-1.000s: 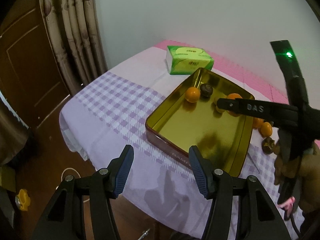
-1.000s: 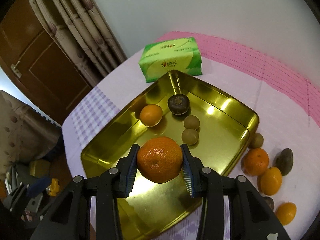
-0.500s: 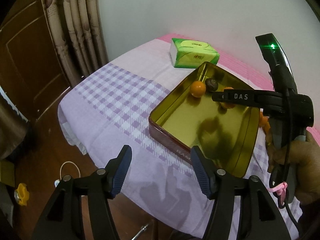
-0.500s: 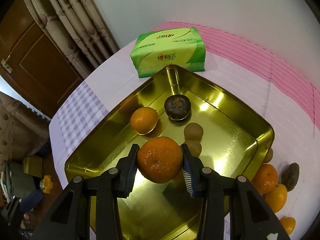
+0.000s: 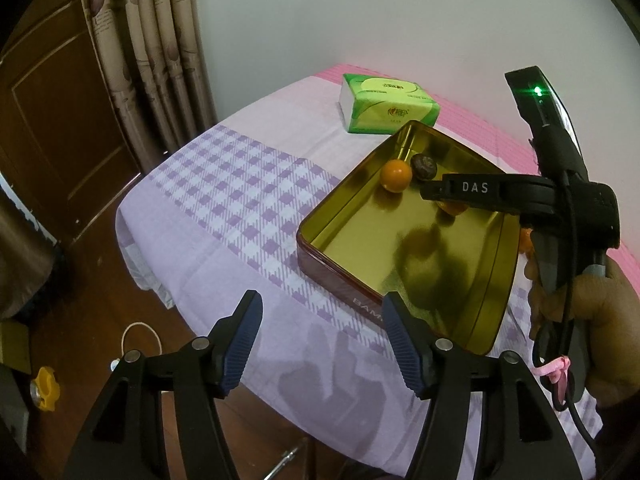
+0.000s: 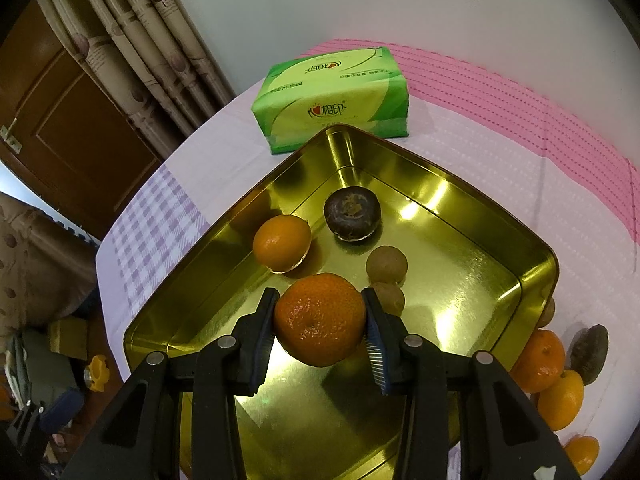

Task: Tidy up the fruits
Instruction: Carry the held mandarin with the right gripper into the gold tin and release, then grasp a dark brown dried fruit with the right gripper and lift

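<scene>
Right tongs [image 6: 320, 320] clamp the round orange mandarin [image 6: 320, 318] over the shiny gold metal tray [image 6: 536, 264]; left tongs [image 5: 320, 340] empty, jaws just widened. Lower to the bare floor below, clear of the small brown fruits [image 6: 386, 264] just ahead, then release gently.

Dimpled orange mandarin [image 6: 320, 318] above gold tray [image 6: 472, 280].

We see a gold tray [image 6: 532, 264], a green tissue pack [image 6: 332, 100], orange mandarins [image 6: 282, 243], and a purple-checked, pink-striped cloth [image 5: 224, 200].

A green tissue pack [image 6: 332, 98] lies before brown curtains [image 6: 132, 40].
</scene>
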Tool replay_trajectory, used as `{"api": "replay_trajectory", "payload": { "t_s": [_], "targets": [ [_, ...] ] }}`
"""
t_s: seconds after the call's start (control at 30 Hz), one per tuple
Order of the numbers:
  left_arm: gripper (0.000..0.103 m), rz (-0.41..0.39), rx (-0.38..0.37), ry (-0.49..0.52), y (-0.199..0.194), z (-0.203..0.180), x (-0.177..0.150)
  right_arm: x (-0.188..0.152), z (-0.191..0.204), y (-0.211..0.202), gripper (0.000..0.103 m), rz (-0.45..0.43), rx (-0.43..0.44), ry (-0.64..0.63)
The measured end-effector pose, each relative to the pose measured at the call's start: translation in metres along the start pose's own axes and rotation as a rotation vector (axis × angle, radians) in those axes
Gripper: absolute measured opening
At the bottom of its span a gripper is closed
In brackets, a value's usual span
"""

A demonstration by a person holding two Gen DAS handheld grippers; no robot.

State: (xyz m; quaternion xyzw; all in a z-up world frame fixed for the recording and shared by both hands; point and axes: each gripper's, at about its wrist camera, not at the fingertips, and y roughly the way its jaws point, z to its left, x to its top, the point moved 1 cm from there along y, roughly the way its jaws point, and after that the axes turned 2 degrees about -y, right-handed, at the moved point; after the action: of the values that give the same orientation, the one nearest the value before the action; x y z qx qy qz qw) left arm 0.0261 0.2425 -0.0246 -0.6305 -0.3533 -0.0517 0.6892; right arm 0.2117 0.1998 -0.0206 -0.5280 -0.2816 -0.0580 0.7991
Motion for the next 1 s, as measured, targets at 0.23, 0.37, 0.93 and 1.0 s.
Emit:
{"api": "replay_trajectory", "payload": {
  "t_s": [0.23, 0.37, 0.93, 1.0],
  "targets": [
    [0.063, 0.004, 0.003, 0.01, 0.001, 0.0, -0.002, 0.006, 0.0, -0.004, 0.04, -0.034, 0.013, 0.011],
    [0.063, 0.004, 0.003, 0.01, 0.001, 0.0, -0.002, 0.008, 0.0, -0.012, 0.04, -0.059, 0.02, 0.018],
    [0.064, -0.017, 0.021, 0.05, -0.003, -0.008, -0.005, -0.061, -0.026, -0.105, 0.043, -0.255, 0.047, 0.046],
    [0.065, -0.022, 0.021, 0.057, -0.005, -0.01, -0.005, -0.083, -0.042, -0.118, 0.044, -0.264, 0.019, 0.059]
  ]
}}
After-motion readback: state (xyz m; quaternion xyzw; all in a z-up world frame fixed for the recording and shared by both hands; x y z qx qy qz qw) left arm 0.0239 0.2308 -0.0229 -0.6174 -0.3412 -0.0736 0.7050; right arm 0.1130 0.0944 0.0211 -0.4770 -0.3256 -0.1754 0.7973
